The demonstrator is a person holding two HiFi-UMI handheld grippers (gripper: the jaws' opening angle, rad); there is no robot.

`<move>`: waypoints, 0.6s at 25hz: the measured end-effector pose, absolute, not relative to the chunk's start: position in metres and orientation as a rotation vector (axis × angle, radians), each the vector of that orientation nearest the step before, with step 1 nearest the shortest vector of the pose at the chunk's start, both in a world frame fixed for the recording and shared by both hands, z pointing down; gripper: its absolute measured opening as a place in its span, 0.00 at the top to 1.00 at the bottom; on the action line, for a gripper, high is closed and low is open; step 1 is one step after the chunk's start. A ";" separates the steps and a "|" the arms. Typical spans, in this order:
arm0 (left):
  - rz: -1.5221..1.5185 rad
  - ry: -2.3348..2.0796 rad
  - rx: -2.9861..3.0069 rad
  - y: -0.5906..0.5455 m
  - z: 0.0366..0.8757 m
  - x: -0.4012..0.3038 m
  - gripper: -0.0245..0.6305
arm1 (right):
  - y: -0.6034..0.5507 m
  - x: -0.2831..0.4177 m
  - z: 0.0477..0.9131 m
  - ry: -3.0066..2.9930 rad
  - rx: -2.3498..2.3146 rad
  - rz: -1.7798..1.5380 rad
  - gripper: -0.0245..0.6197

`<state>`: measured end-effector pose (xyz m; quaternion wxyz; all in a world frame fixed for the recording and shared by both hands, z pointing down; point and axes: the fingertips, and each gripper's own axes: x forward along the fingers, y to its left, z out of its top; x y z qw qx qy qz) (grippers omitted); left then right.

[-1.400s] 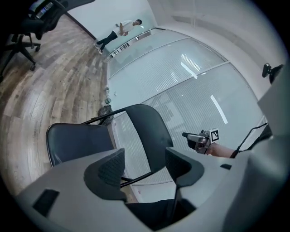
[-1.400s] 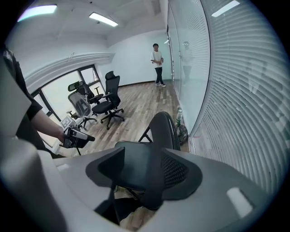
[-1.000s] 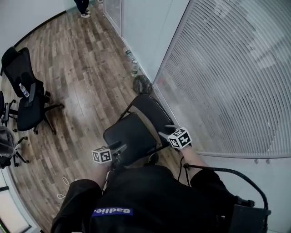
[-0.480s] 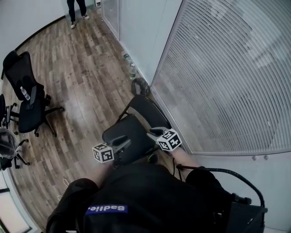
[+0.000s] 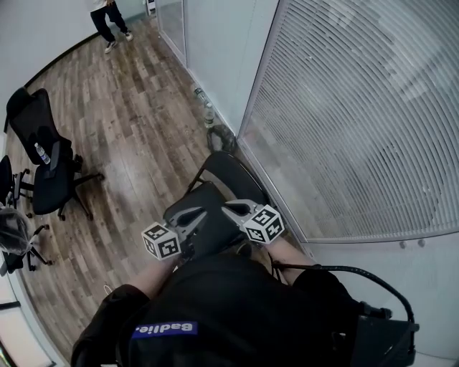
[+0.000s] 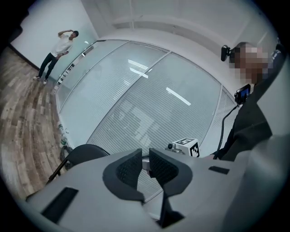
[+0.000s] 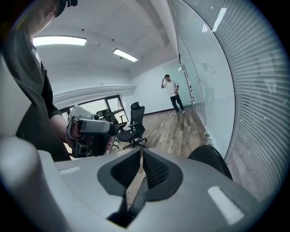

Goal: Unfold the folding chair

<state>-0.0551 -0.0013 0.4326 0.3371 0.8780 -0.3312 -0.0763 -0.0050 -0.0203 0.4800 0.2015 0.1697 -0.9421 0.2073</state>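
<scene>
L tool (image 6: 145,154): jaws have just been closing, now a narrow gap, nothing btwn pads. R tool (image 7: 140,155): jaws also just been closing, tips all but together, nothing held. In head view both tools are up in front of the person's chest, tips angled toward each other, close but apart, directly above the folding chair (image 5: 231,175). Neither touches it. Chair is black w/ thin tube frame, seat panel facing up under the tools, back panel on the far side. It stands on the wood floor (image 5: 129,107), just beside the glass wall w/ blinds (image 5: 358,107) on its R. Chair's near edge is hidden by the person's dark jacket (image 5: 215,308). A black cable (image 5: 351,271) loops off the R side of the jacket. On the floor just past the chair, at the wall's foot, is a dark rounded bag-like item (image 5: 224,136), can't tell what. Further along are two bottles (image 5: 208,113), upright, against the wall base. Well off to the L is a black office chair (image 5: 43,161) on castors w/ a small bottle on its seat. More chair parts are cut off at the L frame edge. Far end of the room: a 2nd person (image 5: 107,14) in a white top, well apart from everything.
</scene>
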 end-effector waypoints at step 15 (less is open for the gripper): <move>-0.151 -0.922 2.432 0.011 0.391 -0.045 0.95 | 0.011 -0.021 0.413 -2.842 0.394 0.436 0.96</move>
